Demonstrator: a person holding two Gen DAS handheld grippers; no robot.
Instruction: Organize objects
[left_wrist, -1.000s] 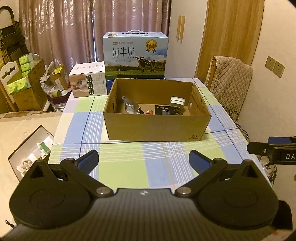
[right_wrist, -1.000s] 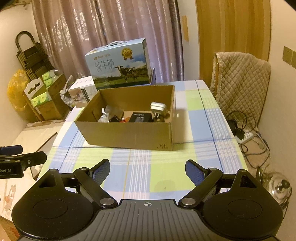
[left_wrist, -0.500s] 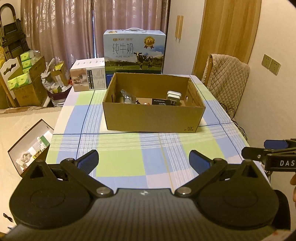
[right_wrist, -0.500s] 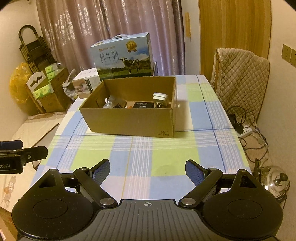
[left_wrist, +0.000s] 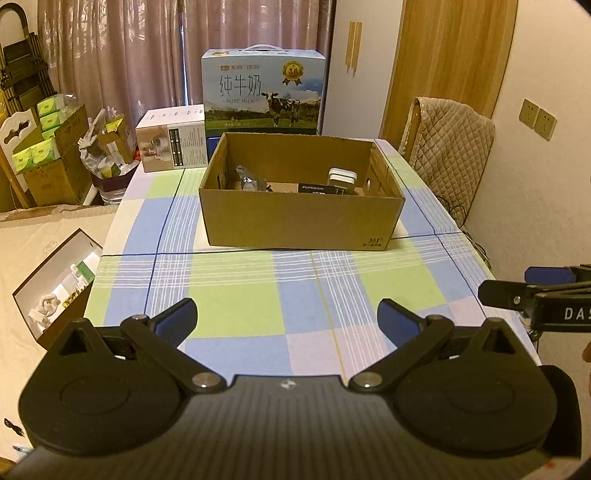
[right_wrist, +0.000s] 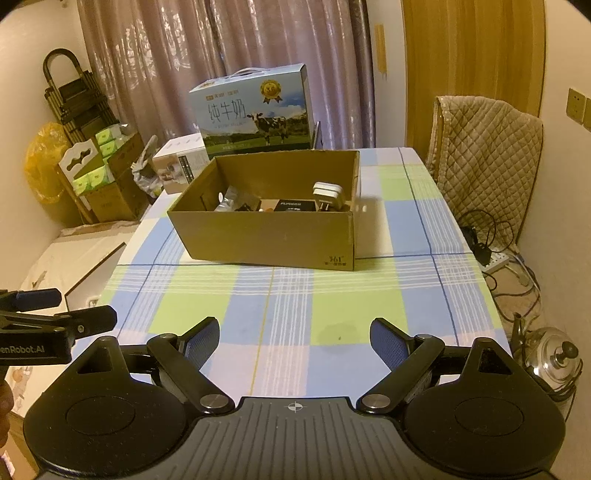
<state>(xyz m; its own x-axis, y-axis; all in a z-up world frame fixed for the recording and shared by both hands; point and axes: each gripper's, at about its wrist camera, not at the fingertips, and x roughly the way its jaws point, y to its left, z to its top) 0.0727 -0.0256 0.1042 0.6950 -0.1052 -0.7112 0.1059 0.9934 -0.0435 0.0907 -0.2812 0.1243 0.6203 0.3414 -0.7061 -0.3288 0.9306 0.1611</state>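
Left wrist view shows the left gripper (left_wrist: 288, 317) with jaws spread wide and empty, as is the right gripper (right_wrist: 293, 332), both hanging over the checked tablecloth (left_wrist: 236, 302) well short of the cardboard box (left_wrist: 301, 221) at twelve o'clock, which holds a white plug adapter (left_wrist: 342, 177), a foil packet (left_wrist: 251, 181) and a black case (left_wrist: 314, 188). A reach into the box could catch its tall near wall and shove it. A milk carton (left_wrist: 263, 92) stands behind at twelve, a quilted chair (left_wrist: 450, 147) at two, curtains beyond.

Left tool (left_wrist: 288, 319), right tool (right_wrist: 294, 338) agape (empty).
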